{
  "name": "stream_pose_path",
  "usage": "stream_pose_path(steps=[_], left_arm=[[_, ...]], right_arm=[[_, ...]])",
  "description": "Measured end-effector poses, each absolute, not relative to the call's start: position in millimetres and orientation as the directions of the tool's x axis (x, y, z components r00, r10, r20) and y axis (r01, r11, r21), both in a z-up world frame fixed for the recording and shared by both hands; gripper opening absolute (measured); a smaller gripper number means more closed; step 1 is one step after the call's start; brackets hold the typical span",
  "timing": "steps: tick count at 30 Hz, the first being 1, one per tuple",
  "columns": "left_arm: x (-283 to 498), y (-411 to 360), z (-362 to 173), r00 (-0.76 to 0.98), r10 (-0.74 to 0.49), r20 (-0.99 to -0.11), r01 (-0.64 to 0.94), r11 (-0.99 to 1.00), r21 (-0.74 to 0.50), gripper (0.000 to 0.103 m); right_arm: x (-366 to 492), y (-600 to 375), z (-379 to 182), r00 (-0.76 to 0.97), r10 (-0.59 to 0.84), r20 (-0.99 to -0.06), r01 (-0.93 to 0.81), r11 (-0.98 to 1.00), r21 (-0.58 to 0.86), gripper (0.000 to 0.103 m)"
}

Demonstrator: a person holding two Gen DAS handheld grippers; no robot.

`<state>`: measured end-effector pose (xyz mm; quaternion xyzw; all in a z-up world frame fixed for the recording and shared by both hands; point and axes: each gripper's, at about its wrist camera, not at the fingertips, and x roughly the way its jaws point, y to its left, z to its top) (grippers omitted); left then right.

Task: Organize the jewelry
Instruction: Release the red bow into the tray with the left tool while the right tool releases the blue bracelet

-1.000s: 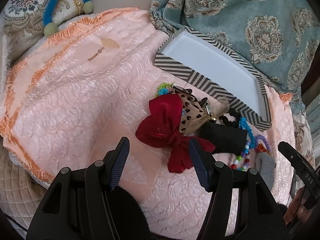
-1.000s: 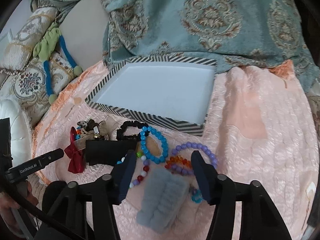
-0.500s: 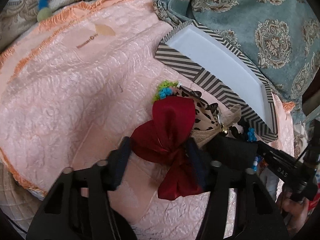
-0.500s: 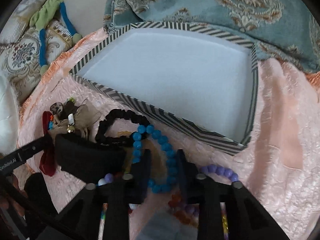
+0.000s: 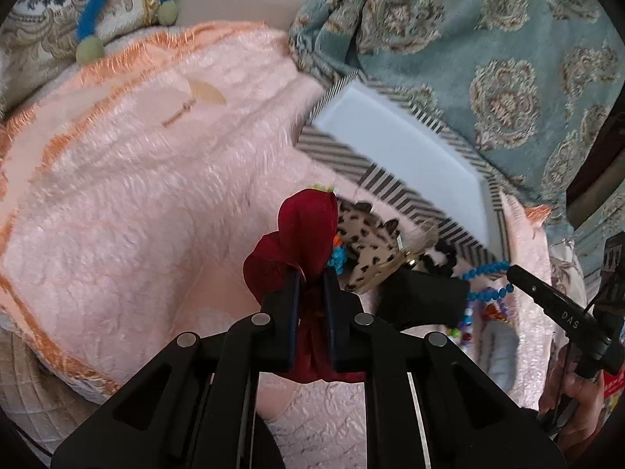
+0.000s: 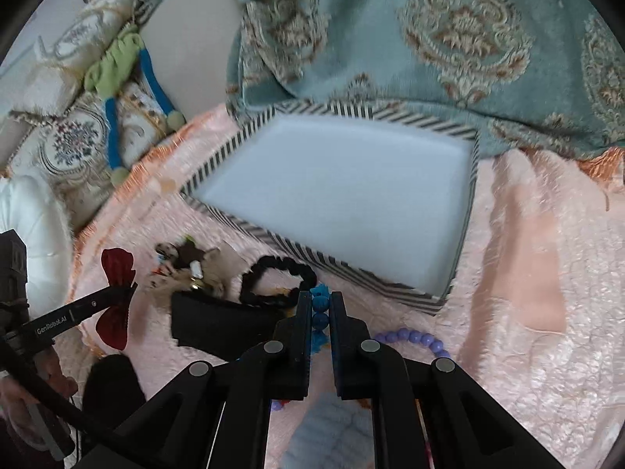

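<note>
My left gripper (image 5: 311,273) is shut on the knot of a dark red bow (image 5: 308,230), which also shows in the right wrist view (image 6: 116,265). My right gripper (image 6: 320,301) is shut on a blue bead bracelet (image 6: 320,306), whose beads also show stretched out in the left wrist view (image 5: 484,269). A white tray with a black-and-white striped rim (image 6: 250,133) (image 5: 343,86) lies just beyond, on the pink blanket. A leopard-print bow (image 5: 367,234), a black scrunchie (image 6: 273,273), a black cloth piece (image 6: 222,324) and a purple bead bracelet (image 6: 414,338) lie nearby.
A teal patterned blanket (image 6: 410,39) is bunched behind the tray. Embroidered cushions with a blue and green cord (image 6: 113,125) lie at the left. A grey-blue fuzzy piece (image 6: 332,430) lies under my right gripper. The pink blanket (image 5: 136,195) spreads to the left.
Both grippers moved forward and closed: the left one shut on the red bow, the right one on the blue bracelet. Both were open a second ago.
</note>
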<state>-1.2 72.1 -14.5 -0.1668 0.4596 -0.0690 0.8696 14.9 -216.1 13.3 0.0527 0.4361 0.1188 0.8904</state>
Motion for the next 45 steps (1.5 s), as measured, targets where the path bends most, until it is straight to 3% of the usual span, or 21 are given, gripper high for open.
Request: stream_pose_path(steps=[11,20,29,36,38,41,45], left_arm=[[17.3,59.5,26.1,0.621,-0.254,-0.741,0.018,0.95,-0.311,0.01],[96.4,38.4,46.6,0.65,-0.214,-0.729,0.047,0.969,-0.243,0.01],[178.2,8.2,2.3,0.593,-0.179,-0.785,0.063,0.982,-0.176,0.01],[198.0,-6.2,-28.1,0.537,-0.154,-0.83,0.073,0.988,-0.136,0.011],[200.8,-10.6,-30.5,0.529,-0.154,-0.835,0.08,0.988,-0.132,0.014],[202.8,-14.8,-33.3,0.515,-0.147,-0.844,0.081,0.989,-0.123,0.036],[197.8,-11.3,-35.4,0.51,-0.151,-0.847,0.07,0.988,-0.134,0.045]], right_arm=[[19.5,-228.4,54.7,0.658,0.262,-0.707,-0.147,0.964,0.22,0.008],[56.1,-231.8,51.8,0.666,0.233,-0.708,-0.096,0.969,0.228,0.008],[86.9,-250.2,5.1,0.597,0.206,-0.775,-0.02,0.97,0.243,0.008],[86.8,-268.2,-25.6,0.535,0.175,-0.827,0.013,0.977,0.215,0.008],[86.0,-267.5,-26.3,0.533,0.177,-0.828,0.004,0.978,0.211,0.008],[84.0,-265.4,-26.0,0.527,0.166,-0.834,-0.007,0.982,0.191,0.008],[80.6,-264.4,-24.9,0.532,0.189,-0.826,-0.009,0.976,0.217,0.013]])
